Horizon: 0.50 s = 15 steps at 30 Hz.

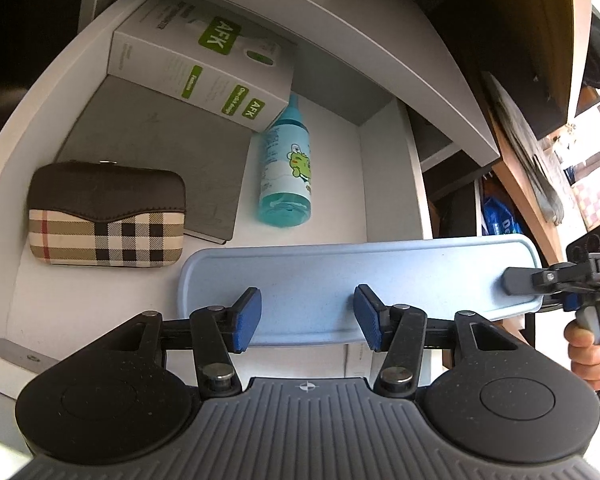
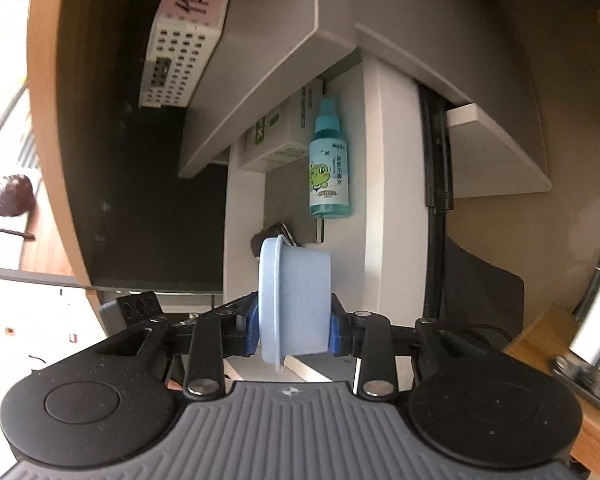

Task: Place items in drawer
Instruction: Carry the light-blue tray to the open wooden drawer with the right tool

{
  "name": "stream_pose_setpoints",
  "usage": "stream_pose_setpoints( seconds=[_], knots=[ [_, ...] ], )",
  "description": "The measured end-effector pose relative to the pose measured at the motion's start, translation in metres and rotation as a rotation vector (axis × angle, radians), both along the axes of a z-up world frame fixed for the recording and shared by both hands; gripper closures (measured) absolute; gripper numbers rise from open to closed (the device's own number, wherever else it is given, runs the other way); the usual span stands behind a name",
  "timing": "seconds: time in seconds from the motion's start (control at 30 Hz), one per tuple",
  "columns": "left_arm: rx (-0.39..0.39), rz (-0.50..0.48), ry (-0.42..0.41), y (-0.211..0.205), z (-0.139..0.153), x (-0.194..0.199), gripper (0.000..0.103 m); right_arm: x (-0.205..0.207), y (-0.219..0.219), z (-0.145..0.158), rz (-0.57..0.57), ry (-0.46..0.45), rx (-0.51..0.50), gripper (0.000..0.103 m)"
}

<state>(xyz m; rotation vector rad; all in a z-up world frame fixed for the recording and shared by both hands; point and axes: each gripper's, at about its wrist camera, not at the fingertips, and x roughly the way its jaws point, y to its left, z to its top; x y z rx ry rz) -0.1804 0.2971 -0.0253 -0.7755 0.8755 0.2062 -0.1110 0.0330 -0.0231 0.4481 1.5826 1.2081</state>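
While the white open drawer (image 1: 384,184) in the middle of the frame is already holding a plaid wallet (image 1: 107,216), a white AFK box (image 1: 204,68), a grey notebook (image 1: 156,148) and a turquoise spray bottle (image 1: 286,168), the right hand-held gripper (image 2: 294,326) is clamping a pale blue plastic tray (image 2: 296,304) above the drawer's lower edge; the left hand-held gripper (image 1: 306,316) is hanging wide open, empty.

Both our grippers out front, one slack and one clamped.

Our left gripper (image 1: 307,314) points forward and down with its blue pads (image 1: 247,320) spread apart, gripping nothing. Our right gripper (image 2: 294,322) is turned on its side and its pads press both sides of the tray (image 2: 296,300). In the left wrist view, our right hand (image 1: 590,350) wraps its handle, fingers curled.
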Motion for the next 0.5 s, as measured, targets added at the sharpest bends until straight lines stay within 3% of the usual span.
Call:
stream_pose_setpoints(
  seconds=[0.13, 0.2, 0.3, 0.5],
  knots=[
    [0.002, 0.006, -0.001, 0.000, 0.000, 0.000, 0.048, -0.001, 0.011, -0.006, 0.006, 0.015, 0.005, 0.066],
    [0.003, 0.009, -0.002, 0.001, 0.000, -0.001, 0.048, -0.002, 0.016, -0.008, 0.009, 0.022, 0.008, 0.073],
    [0.004, 0.006, -0.001, 0.001, 0.000, -0.001, 0.048, -0.003, 0.022, -0.012, 0.011, 0.034, 0.013, 0.073],
    [0.028, 0.017, -0.037, -0.004, 0.004, -0.003, 0.048, 0.000, 0.006, -0.017, -0.037, 0.072, 0.038, 0.073]
  ],
)
